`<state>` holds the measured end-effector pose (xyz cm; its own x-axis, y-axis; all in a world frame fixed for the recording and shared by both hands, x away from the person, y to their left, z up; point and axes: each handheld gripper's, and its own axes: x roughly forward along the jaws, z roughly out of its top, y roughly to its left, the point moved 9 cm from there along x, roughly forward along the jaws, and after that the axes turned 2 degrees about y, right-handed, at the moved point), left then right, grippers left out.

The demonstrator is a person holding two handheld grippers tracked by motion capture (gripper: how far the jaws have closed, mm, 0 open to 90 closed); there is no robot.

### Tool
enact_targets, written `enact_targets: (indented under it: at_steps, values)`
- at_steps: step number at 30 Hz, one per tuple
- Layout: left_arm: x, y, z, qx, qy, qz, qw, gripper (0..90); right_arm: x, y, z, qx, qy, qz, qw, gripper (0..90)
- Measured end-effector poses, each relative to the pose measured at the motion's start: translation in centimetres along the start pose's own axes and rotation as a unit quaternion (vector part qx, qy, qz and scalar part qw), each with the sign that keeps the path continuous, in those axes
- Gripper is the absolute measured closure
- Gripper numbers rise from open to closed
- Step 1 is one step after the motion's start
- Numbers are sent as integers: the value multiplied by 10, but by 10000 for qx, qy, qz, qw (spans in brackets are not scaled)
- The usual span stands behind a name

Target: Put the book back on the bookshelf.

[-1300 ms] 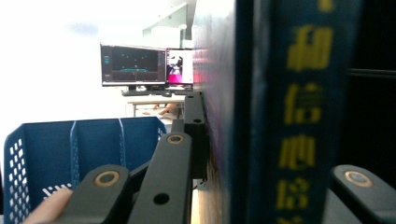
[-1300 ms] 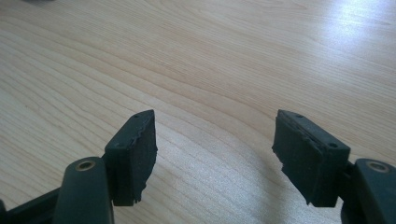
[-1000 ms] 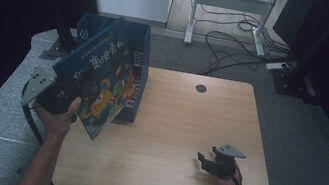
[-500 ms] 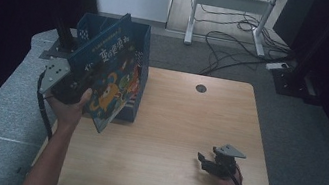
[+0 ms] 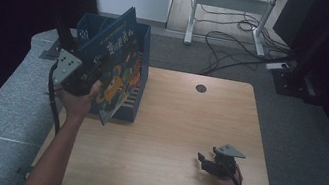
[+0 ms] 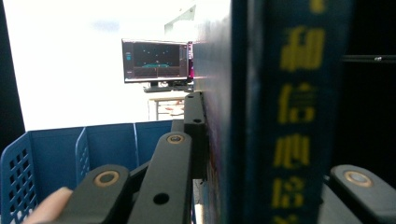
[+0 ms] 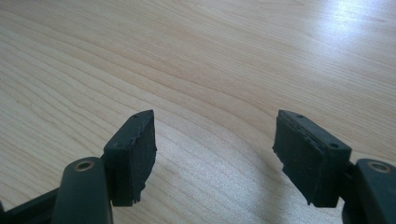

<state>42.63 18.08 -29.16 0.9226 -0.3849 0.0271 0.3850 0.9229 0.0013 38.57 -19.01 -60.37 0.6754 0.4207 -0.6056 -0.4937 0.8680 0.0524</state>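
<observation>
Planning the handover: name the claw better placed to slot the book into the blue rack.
Left. The left claw is already shut on the book beside the blue rack; the right claw rests open, apart on the table.

From the high view I get a dim room: both side edges sink to near black, while the wooden worktop (image 5: 179,140) catches soft, even light, brightest beyond its far end. Shadows there are faint. In the left gripper view the background is blown out white, glare swallowing detail around the monitor (image 6: 156,60). The book spine (image 6: 292,112), close to the lens, is soft and out of focus, its right side falling into darkness. In the right gripper view the worktop is well lit, with a pale sheen at top right. The right hand-held gripper (image 7: 215,154) throws a soft shadow; the wood grain stays sharp.
</observation>
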Motion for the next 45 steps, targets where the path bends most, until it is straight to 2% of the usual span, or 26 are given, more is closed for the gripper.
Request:
enact_targets:
  at_steps: [7,28,35,40,45]
  values:
    - [11,-1,-1,31,62,45,10000,821,0,1,0,-37,30,3,10000,288]
    - [36,7,-5,-37,207,270,9994,821,2,1,-1,-16,82,24,10000,277]
    - [38,9,-6,-56,224,301,9993,821,1,1,-1,-8,90,52,9999,275]
    - [33,7,-5,32,241,273,9993,820,1,1,-1,3,85,66,9999,275]
    - [30,13,1,19,184,346,9992,821,1,1,-1,7,89,61,9999,275]
